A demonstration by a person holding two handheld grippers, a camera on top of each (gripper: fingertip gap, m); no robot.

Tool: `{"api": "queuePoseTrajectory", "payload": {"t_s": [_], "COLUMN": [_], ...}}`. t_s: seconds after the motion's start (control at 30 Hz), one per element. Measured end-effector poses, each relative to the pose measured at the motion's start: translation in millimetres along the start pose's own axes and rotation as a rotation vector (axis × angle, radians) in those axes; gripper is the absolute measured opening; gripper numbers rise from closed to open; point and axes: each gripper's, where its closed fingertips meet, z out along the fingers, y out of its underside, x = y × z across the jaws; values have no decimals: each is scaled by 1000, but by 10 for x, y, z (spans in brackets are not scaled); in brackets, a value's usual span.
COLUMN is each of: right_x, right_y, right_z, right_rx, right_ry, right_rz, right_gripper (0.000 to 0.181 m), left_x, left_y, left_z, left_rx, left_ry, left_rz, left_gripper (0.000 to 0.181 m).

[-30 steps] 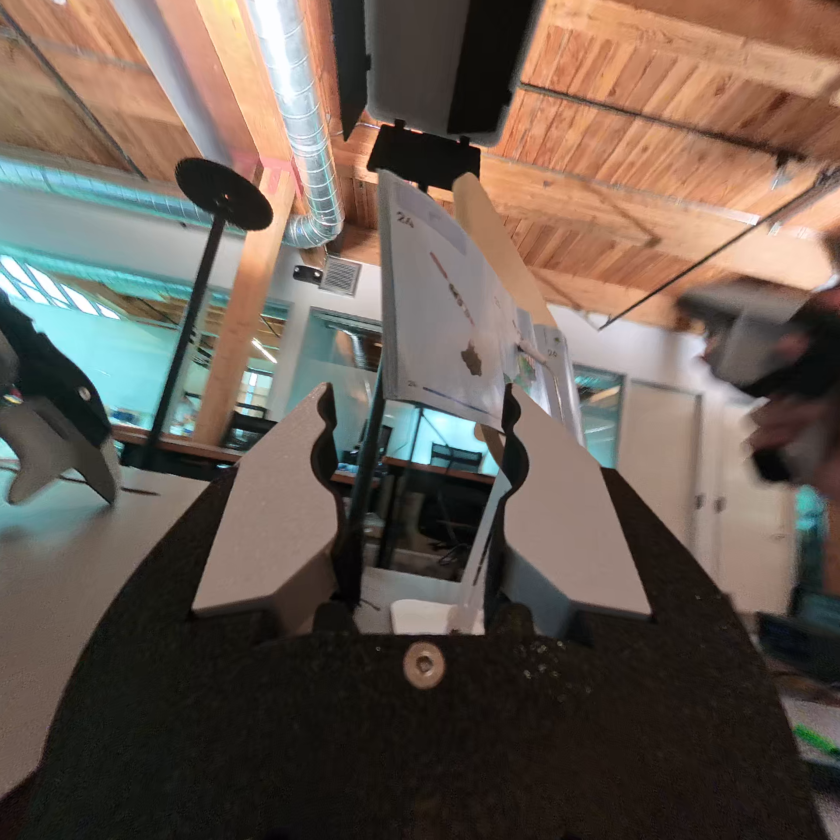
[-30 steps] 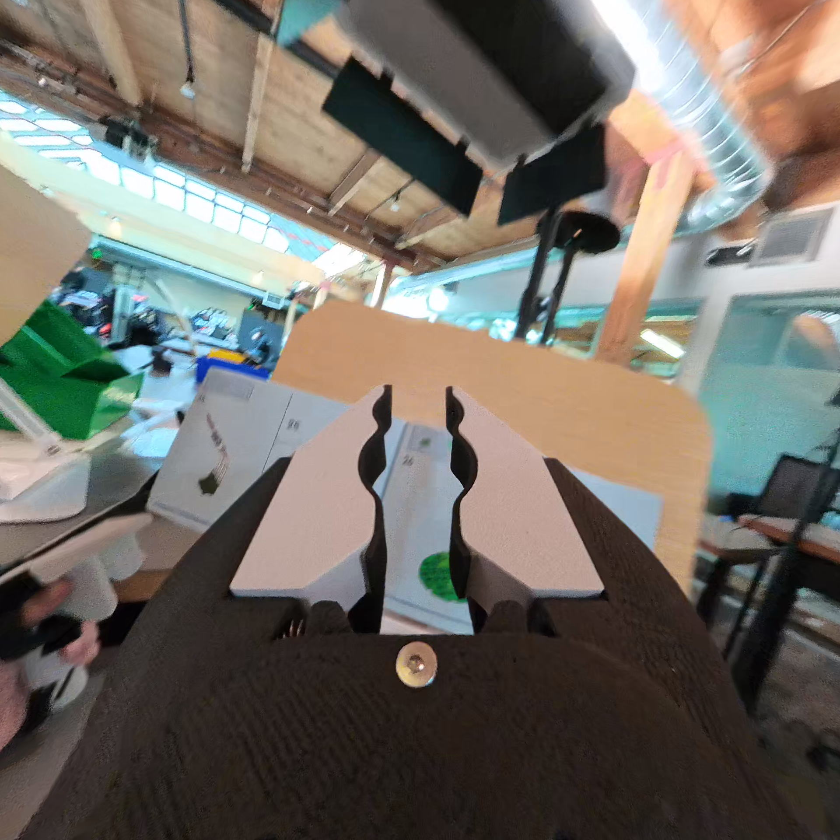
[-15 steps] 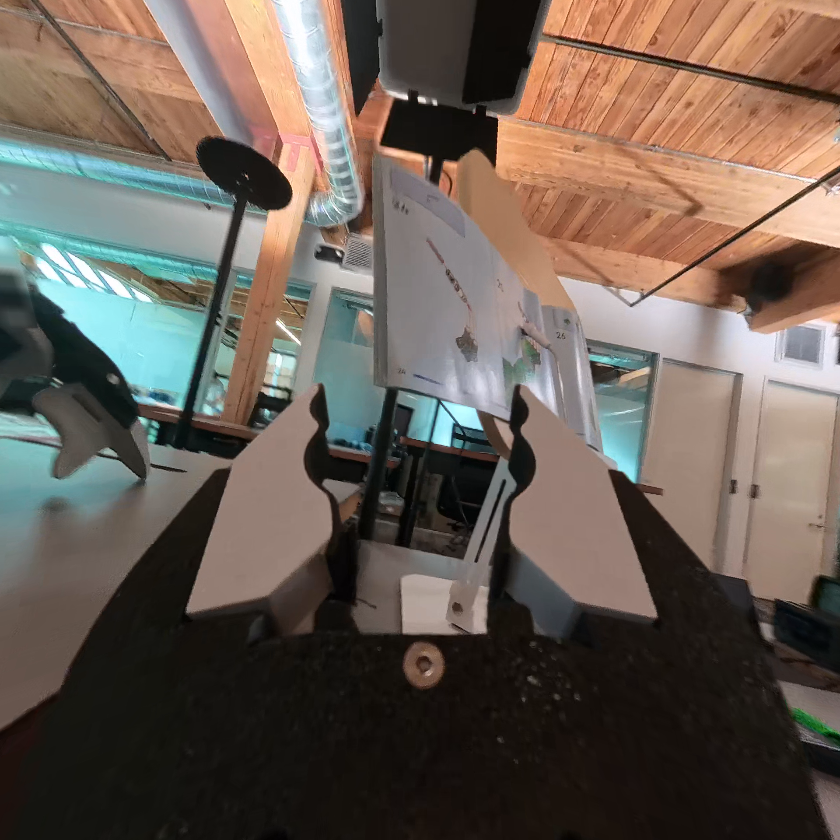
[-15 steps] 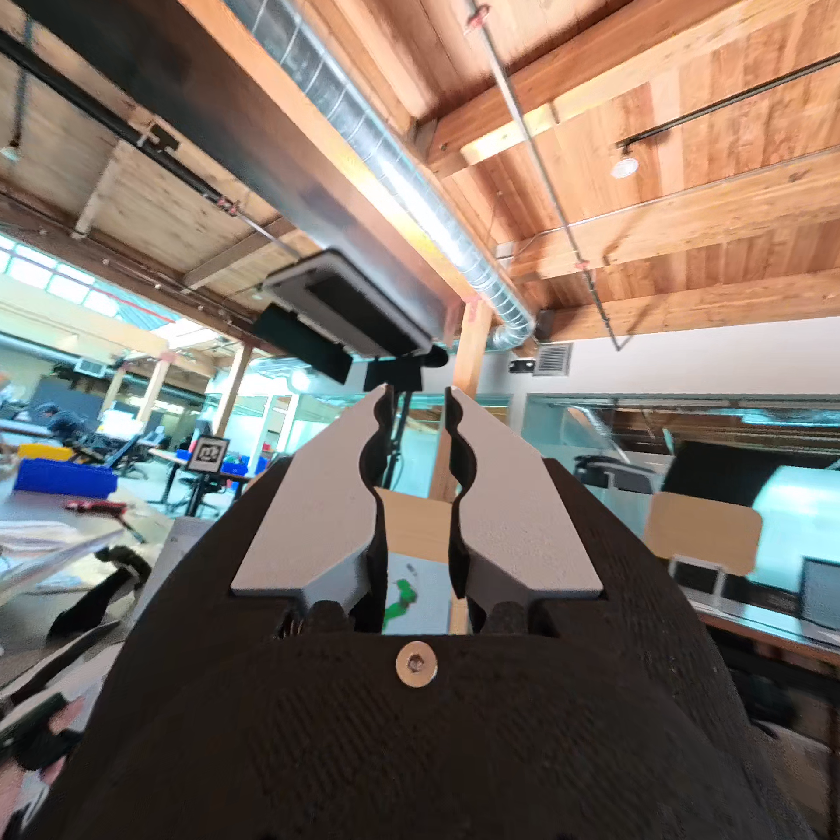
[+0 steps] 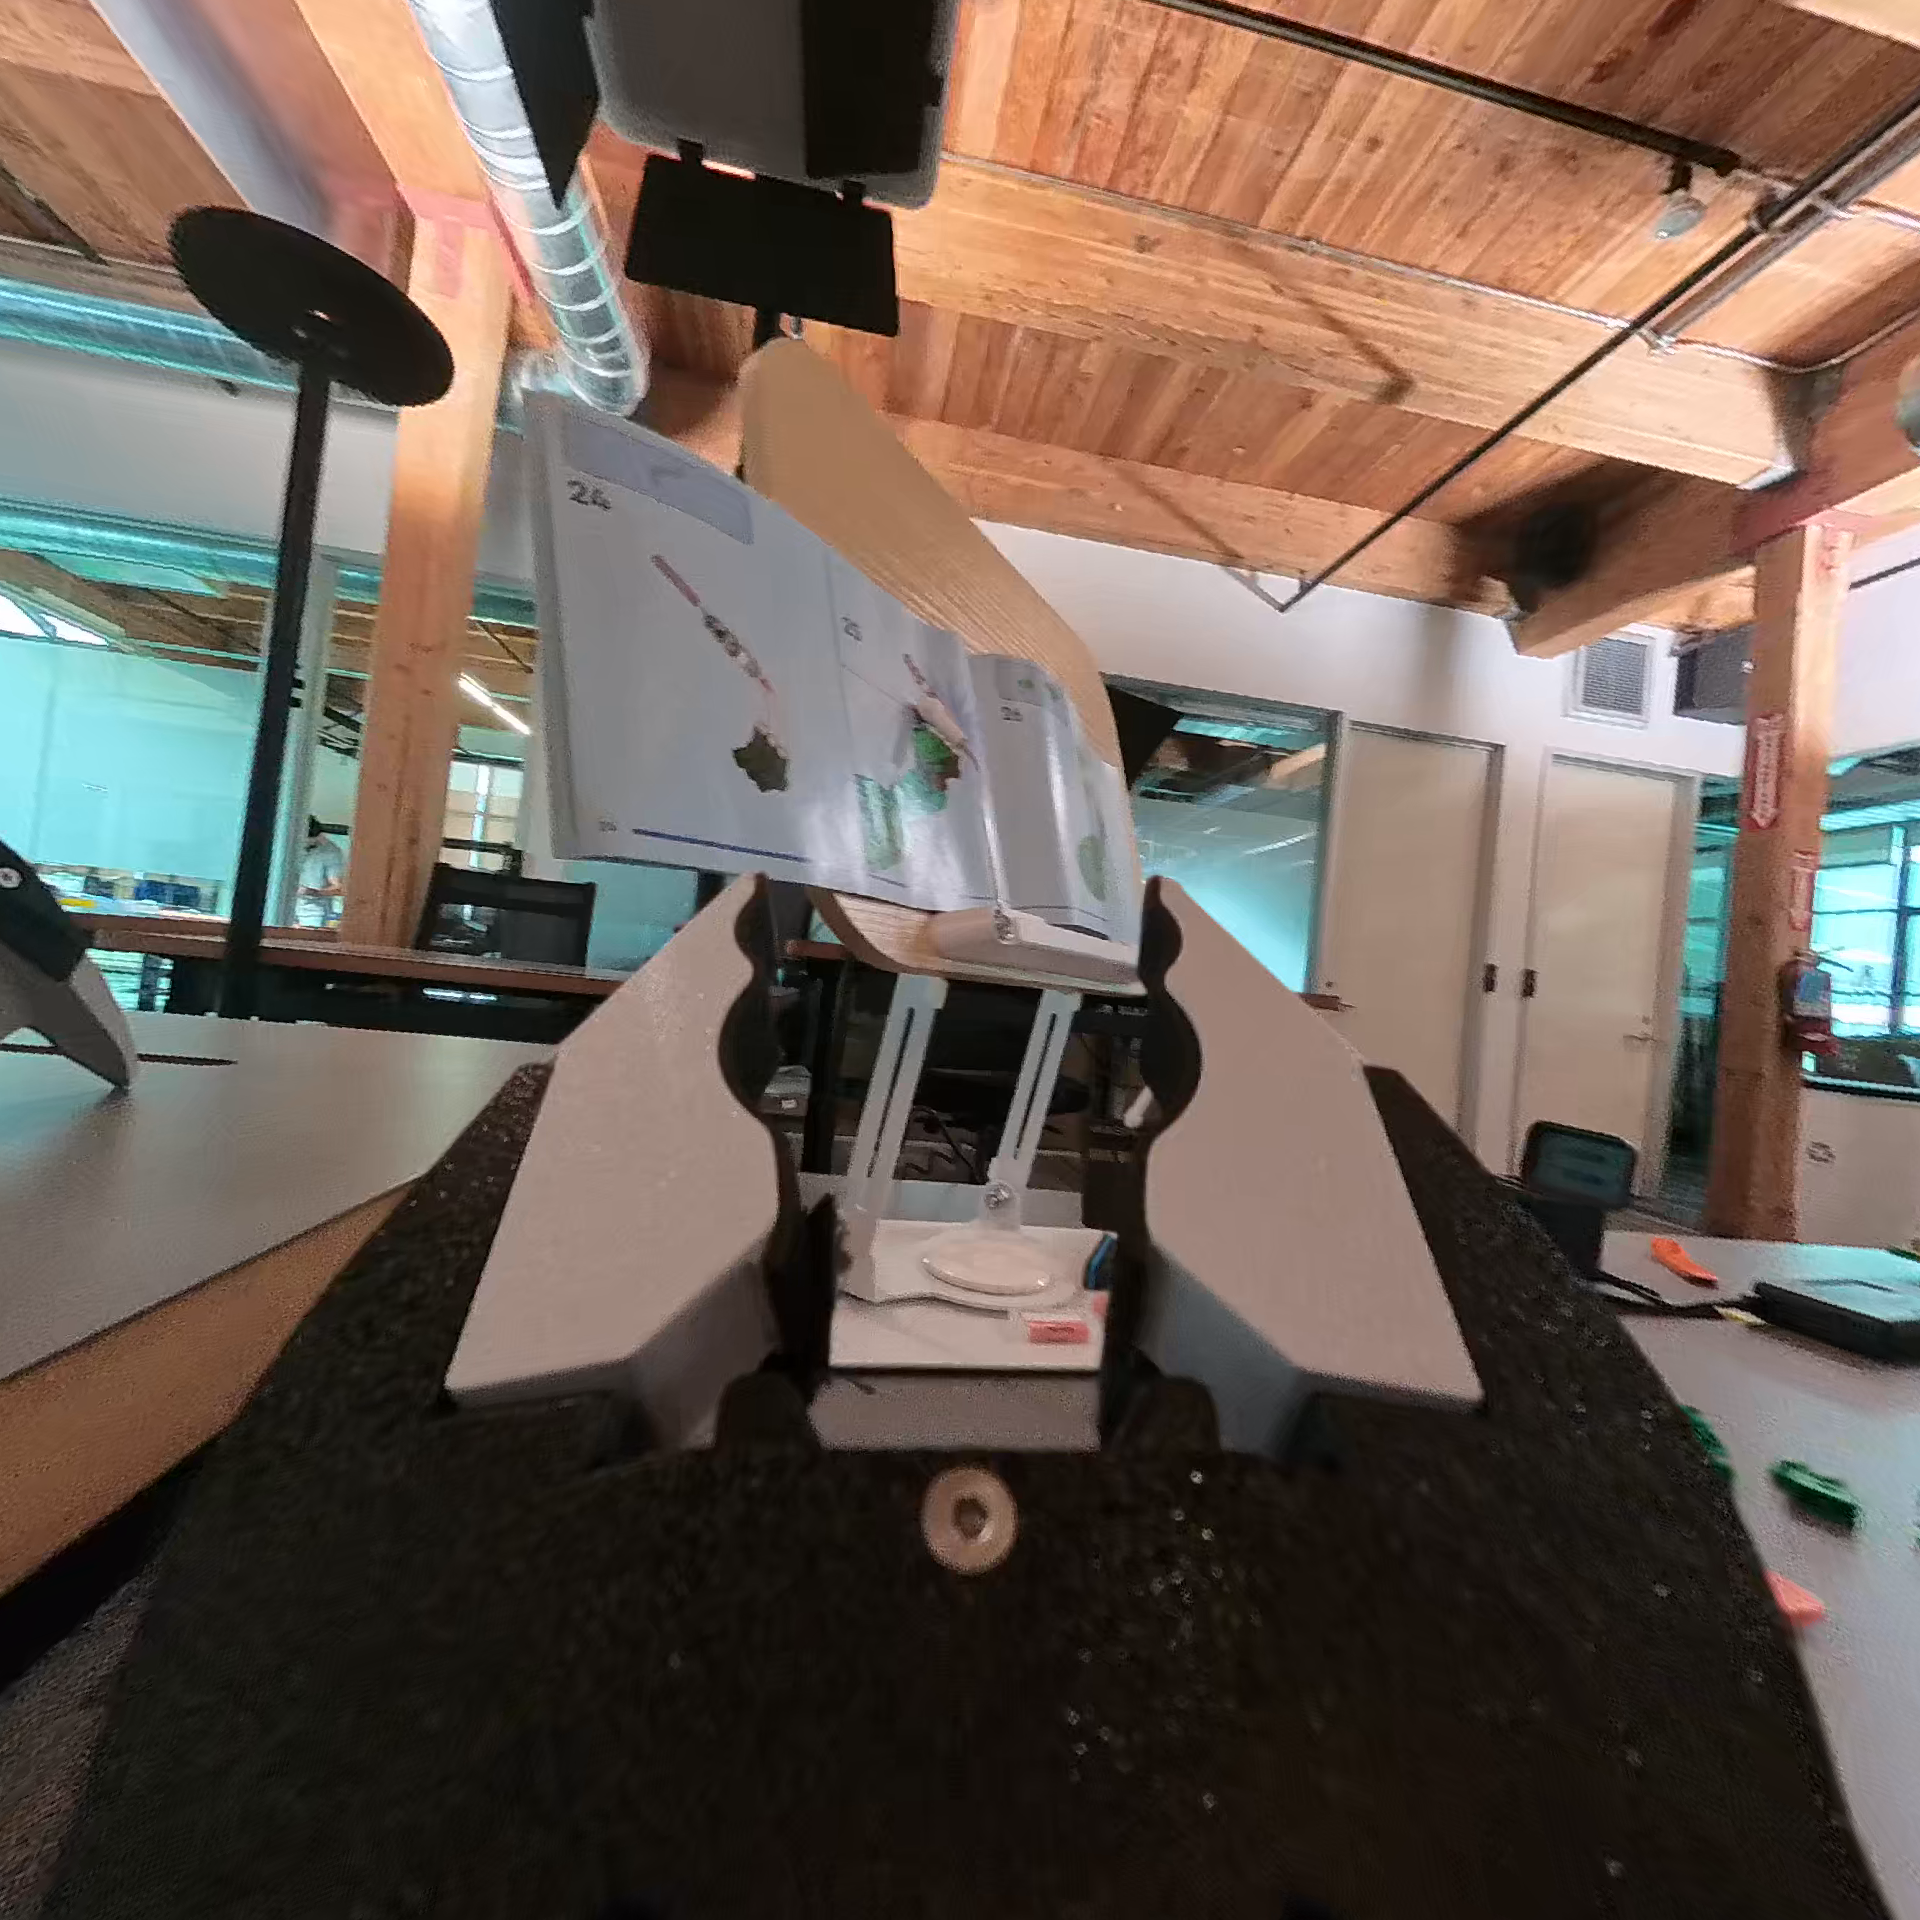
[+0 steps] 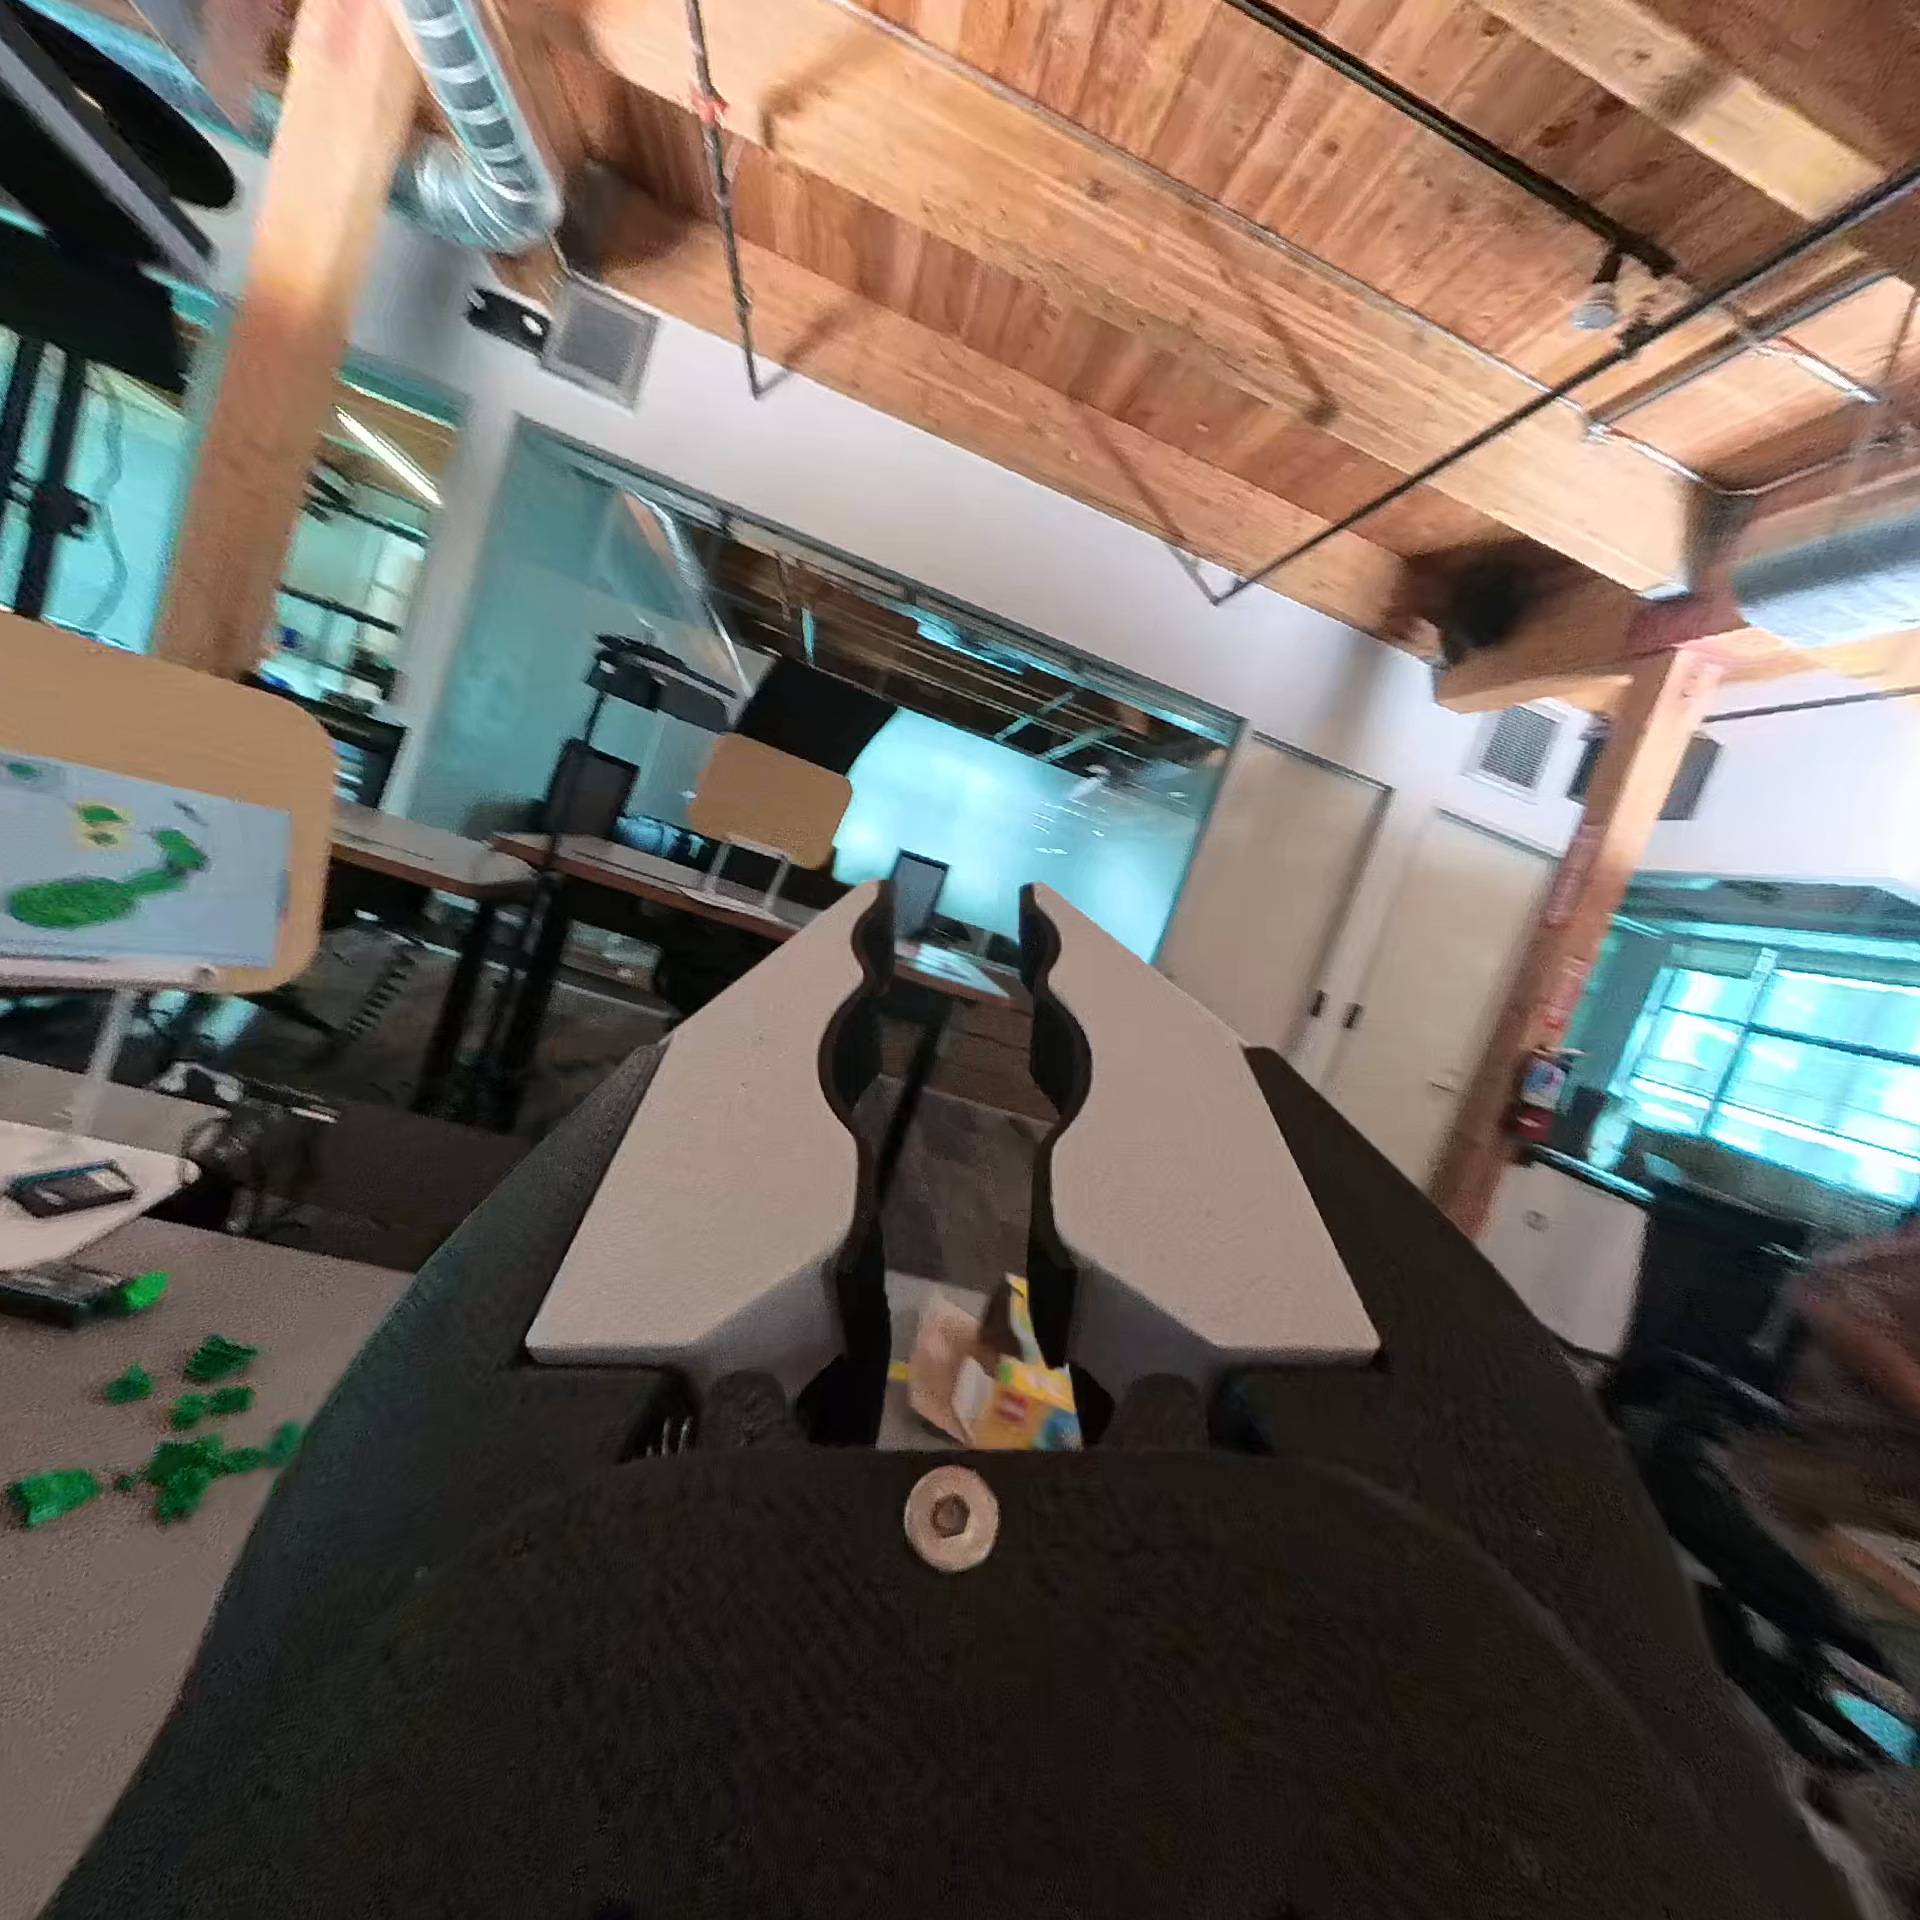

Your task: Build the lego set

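The open instruction booklet rests on a wooden board on a white stand, straight ahead of my left gripper. The left gripper is open and empty, low over the grey table. Loose green Lego pieces and a pink piece lie to its right. My right gripper is narrowly open and empty, tilted up toward the room. Green pieces lie scattered on the table to its left, with the booklet far left. A yellow Lego box with a paper bag shows behind its fingers.
A grey finger of another gripper rests on the table at far left. A dark device and an orange tool lie at the right. A black phone-like item lies on the table at left. A black light stand rises behind. Across from one pair of fingers to the other is roughly 65 cm.
The right gripper has swung right, away from the booklet toward the room and box. The left view has shifted so the booklet stand's base shows between the fingers. Neither gripper's gap has changed.
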Motion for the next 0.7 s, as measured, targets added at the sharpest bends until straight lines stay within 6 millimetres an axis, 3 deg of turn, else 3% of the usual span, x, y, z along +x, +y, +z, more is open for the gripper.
{"api": "queuePoseTrajectory", "payload": {"t_s": [0.17, 0.37, 0.53, 0.7], "right_x": [495, 996, 1178, 1202], "right_y": [176, 576, 708, 1115], "right_z": [-387, -580, -628, -583], "right_rx": [-92, -255, -260, -322], "right_ry": [112, 201, 218, 206], "right_rz": [-51, -114, -86, -46], "right_gripper": [23, 23, 23, 23], "left_x": [197, 331, 250, 239], "left_y": [-20, -69, -82, -5], "left_z": [-125, -273, -293, -262], "left_rx": [-42, -71, -72, -109], "left_ry": [73, 130, 87, 70], "left_rz": [0, 29, 36, 76], "left_gripper": [71, 60, 62, 62]}}
